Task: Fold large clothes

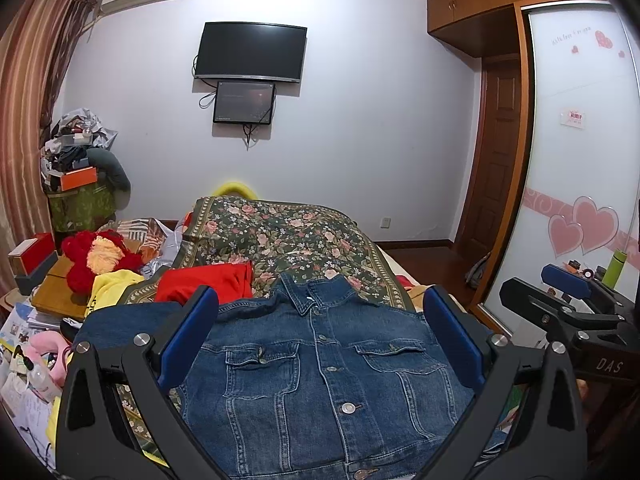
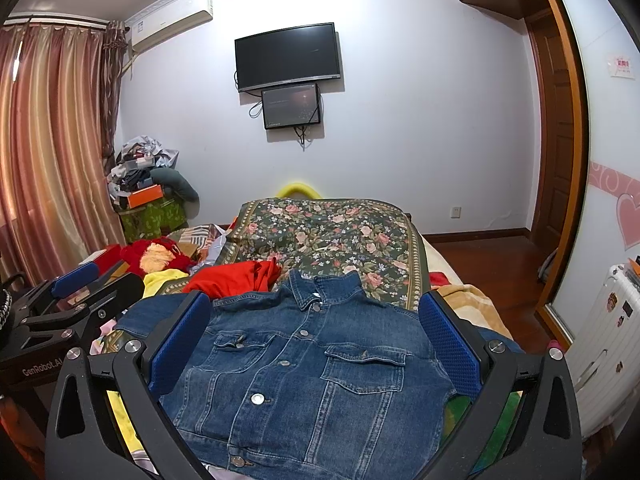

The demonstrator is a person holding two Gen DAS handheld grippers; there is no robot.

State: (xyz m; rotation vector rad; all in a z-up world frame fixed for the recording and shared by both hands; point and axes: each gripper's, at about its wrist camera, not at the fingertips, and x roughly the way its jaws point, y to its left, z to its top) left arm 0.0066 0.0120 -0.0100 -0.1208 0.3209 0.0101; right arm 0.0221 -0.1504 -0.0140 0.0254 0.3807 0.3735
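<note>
A blue denim jacket lies face up and buttoned on the bed, collar pointing away, sleeves tucked or spread to the sides. My left gripper hovers over its lower half, wide open, blue pads on either side of the chest, holding nothing. In the right wrist view the same denim jacket fills the foreground under my right gripper, which is also wide open and empty. The right gripper shows at the right edge of the left view; the left gripper appears at the left edge of the right view.
A floral bedspread covers the bed beyond the collar. A red garment lies just left of the jacket's shoulder, with a yellow cloth and a red plush farther left. Cluttered items crowd the left; a wardrobe stands right.
</note>
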